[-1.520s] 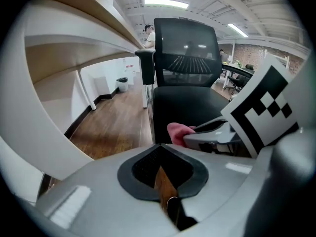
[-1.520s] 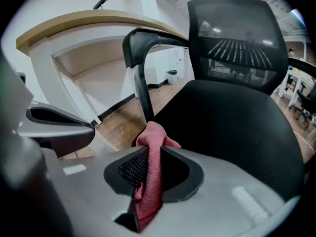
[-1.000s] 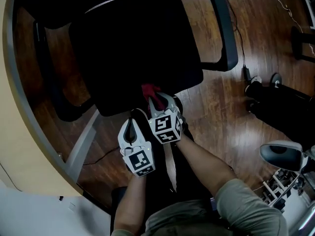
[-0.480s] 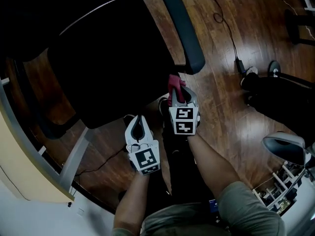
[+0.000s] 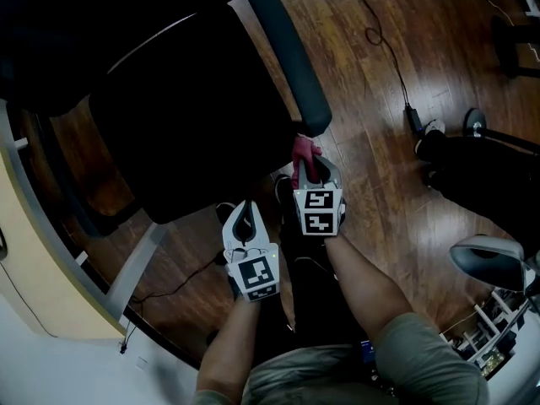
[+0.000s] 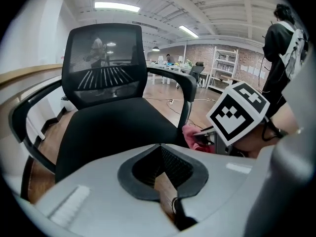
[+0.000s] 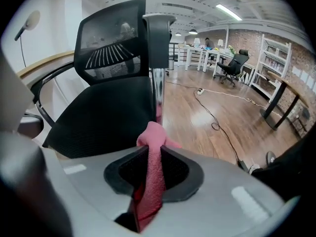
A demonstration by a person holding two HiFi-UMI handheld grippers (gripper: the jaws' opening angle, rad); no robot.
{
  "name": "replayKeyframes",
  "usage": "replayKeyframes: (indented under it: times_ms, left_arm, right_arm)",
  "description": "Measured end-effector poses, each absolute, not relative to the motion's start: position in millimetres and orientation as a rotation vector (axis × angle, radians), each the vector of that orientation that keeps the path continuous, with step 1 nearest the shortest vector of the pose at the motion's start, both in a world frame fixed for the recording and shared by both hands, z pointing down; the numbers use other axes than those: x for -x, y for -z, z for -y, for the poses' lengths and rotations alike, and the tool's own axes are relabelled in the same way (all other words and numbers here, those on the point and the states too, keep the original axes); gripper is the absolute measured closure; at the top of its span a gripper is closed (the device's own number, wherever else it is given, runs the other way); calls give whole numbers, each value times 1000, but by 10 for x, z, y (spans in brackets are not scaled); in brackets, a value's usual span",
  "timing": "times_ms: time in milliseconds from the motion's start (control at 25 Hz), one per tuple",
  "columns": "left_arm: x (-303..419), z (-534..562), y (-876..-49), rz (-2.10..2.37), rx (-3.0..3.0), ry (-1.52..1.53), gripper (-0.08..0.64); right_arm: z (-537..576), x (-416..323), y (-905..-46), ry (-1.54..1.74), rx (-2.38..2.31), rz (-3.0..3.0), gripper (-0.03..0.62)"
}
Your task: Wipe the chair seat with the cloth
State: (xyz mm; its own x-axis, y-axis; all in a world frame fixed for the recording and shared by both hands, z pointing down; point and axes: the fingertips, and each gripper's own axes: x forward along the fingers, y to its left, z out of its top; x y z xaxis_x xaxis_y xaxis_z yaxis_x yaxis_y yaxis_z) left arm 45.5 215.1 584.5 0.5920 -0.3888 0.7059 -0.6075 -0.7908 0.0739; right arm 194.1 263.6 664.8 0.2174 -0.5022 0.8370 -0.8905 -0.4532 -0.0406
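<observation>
Cloth (image 7: 152, 132) clamped, apparently firmly, in right gripper (image 7: 154, 151).

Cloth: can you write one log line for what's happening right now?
right gripper: shut on cloth | left gripper: shut, empty | cloth: by armrest front, off chair seat | wiping: not under way

The right gripper (image 5: 307, 164) has carried the red cloth (image 5: 303, 148) sideways off the middle of the chair seat's (image 5: 186, 116) front edge to the seat's corner, just beside the front end of the armrest (image 5: 284, 53). It has also rolled, so its marker cube faces up more squarely. The left gripper (image 5: 245, 211) has shifted the same way and now sits a little apart from it.
</observation>
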Motion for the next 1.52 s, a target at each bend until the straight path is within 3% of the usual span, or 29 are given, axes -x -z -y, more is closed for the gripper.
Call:
replayKeyframes:
  times_ms: [560, 800, 1160, 1520]
  left_arm:
    - [-224, -1560, -4273, 1055, -2471, -754, 554]
    - [422, -1457, -3680, 1234, -2411, -665, 554]
    - [1772, -1315, -2918, 1447, -2308, -525, 554]
    - [3553, -983, -2435, 1673, -2214, -486, 554]
  right_arm:
    - [-2216, -1571, -4721, -792, -1919, 1623, 526]
    - [-1872, -1041, -3985, -648, -1831, 1856, 526]
    - [-1289, 454, -2933, -430, -1575, 2191, 526]
    - [-834, 2631, -2374, -302, -1216, 2466, 526]
